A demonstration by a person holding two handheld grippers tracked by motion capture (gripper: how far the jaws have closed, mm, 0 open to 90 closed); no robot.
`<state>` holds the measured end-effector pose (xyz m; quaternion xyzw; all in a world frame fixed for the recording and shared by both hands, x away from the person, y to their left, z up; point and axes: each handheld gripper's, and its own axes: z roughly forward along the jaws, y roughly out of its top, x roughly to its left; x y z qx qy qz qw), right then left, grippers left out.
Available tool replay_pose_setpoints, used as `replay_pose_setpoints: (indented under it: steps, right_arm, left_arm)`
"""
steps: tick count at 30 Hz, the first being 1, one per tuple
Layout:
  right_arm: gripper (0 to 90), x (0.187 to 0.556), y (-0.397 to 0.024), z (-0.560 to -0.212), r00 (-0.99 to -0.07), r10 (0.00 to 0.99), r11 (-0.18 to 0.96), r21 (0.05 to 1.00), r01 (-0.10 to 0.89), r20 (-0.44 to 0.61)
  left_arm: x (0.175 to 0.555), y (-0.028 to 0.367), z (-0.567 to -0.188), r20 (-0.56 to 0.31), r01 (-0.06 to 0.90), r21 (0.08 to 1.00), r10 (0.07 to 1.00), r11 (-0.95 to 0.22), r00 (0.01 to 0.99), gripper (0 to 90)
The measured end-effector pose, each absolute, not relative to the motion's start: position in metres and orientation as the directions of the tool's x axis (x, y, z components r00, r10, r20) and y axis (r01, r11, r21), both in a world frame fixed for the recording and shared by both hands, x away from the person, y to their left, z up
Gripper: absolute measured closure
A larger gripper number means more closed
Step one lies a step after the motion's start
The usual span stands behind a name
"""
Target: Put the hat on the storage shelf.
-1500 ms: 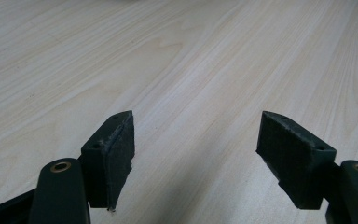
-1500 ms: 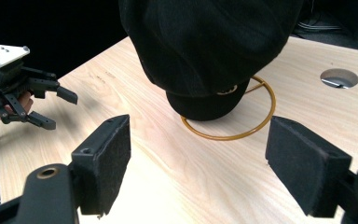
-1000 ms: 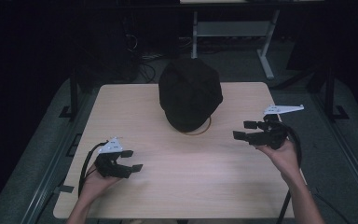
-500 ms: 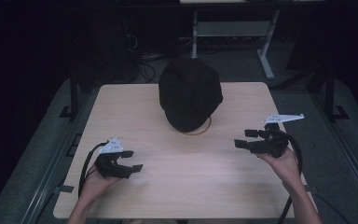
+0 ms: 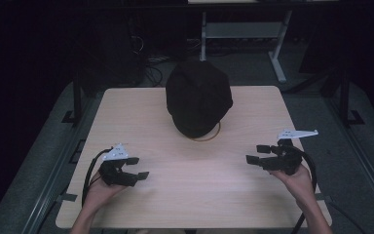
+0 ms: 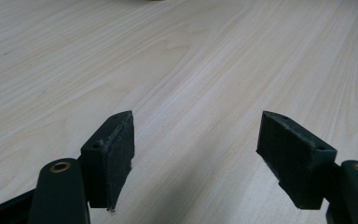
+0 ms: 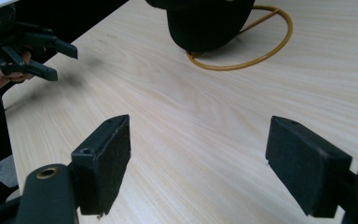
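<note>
Matt wood-grain table (image 5: 141,117), cloth cap (image 5: 198,95)

Lighting: high view dim, surroundings near black; the pale surface (image 5: 175,195) is the brightest area, lit evenly from above. Shadows: soft and faint beneath the left tool (image 5: 135,170) and right tool (image 5: 254,157). Gripper views: brighter, wood grain sharp. Focus: near jaws slightly soft. Glare: none. Noise: mild grain in dark areas.
</note>
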<state>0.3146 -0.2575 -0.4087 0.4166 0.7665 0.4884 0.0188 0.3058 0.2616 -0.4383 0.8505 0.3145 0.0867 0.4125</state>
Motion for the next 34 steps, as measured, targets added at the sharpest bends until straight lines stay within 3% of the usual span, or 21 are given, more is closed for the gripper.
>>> replay_pose_setpoints:
  steps: [34]
  right_arm:
    - [21.6, 0.268, -0.269, -0.441, -0.634, 0.665, 0.136, 0.77, 0.623, 0.395]
  left_arm:
    - [0.306, 0.259, -0.439, -0.121, 0.466, 0.756, 0.602, -0.46, 0.789, 26.3]
